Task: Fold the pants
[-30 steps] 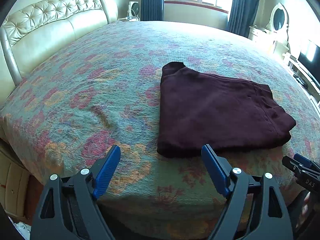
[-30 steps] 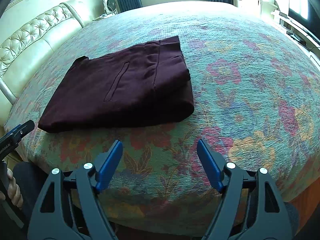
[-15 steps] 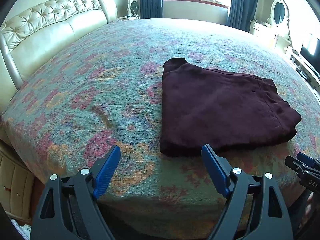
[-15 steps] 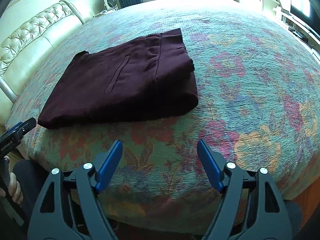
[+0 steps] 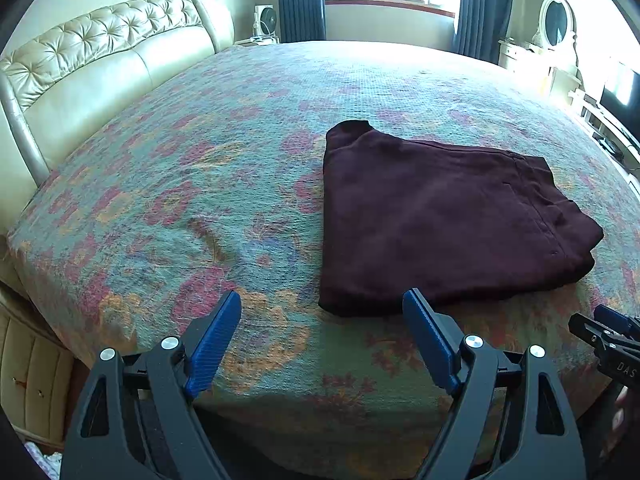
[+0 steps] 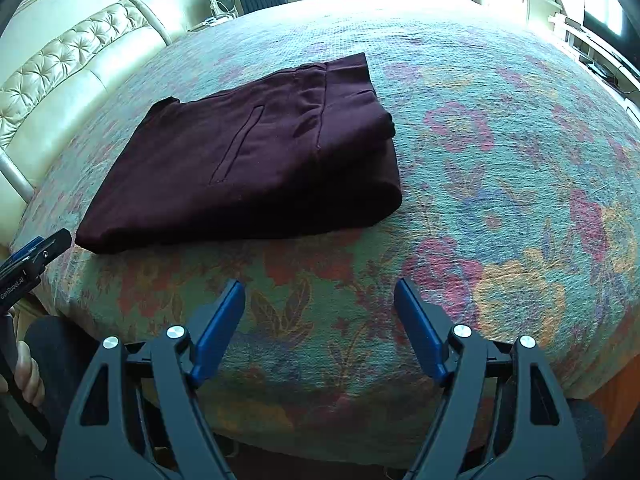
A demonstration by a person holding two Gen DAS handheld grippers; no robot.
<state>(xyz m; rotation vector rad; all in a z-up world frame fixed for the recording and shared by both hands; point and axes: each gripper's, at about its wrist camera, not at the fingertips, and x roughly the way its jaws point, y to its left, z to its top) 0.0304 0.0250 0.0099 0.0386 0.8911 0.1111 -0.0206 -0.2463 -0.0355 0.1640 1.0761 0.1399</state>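
While both sets of tongs sit back at the near edge of the bed, I have nothing caught in either. My left gripper [image 5: 322,310] shows its two blue ribbed pads on black plastic arms spread wide, angled down toward the bedspread, with only patterned fabric visible in the gap; its right-hand pad [image 5: 430,342] overlaps the near hem of the garment in the picture, though I cannot tell whether it touches the cloth or hangs above it. My right gripper [image 6: 320,300] is likewise spread wide and pitched steeply down over bare coverlet near the bed's front edge, well clear of the garment. In the right wrist view the black tip of the left tool pokes in at the left border, and below it I can see a few fingers of the left hand [image 6: 28,376] wrapped round its handle, beside a dark-clad leg. Out past the tongs lie the dark maroon fabric pants [image 5: 448,220], folded into a compact, thick, roughly rectangular bundle with a slit pocket and seams showing on top; they rest flat on the floral bedspread in faded teal, pink and orange [image 5: 180,200], toward the near side of the bed, ahead and to the right of the left gripper, ahead and to the left of the right one. Further off is the cream tufted leather headboard [image 5: 100,52], and beyond the bed a window with dark blue curtains [image 5: 300,0].
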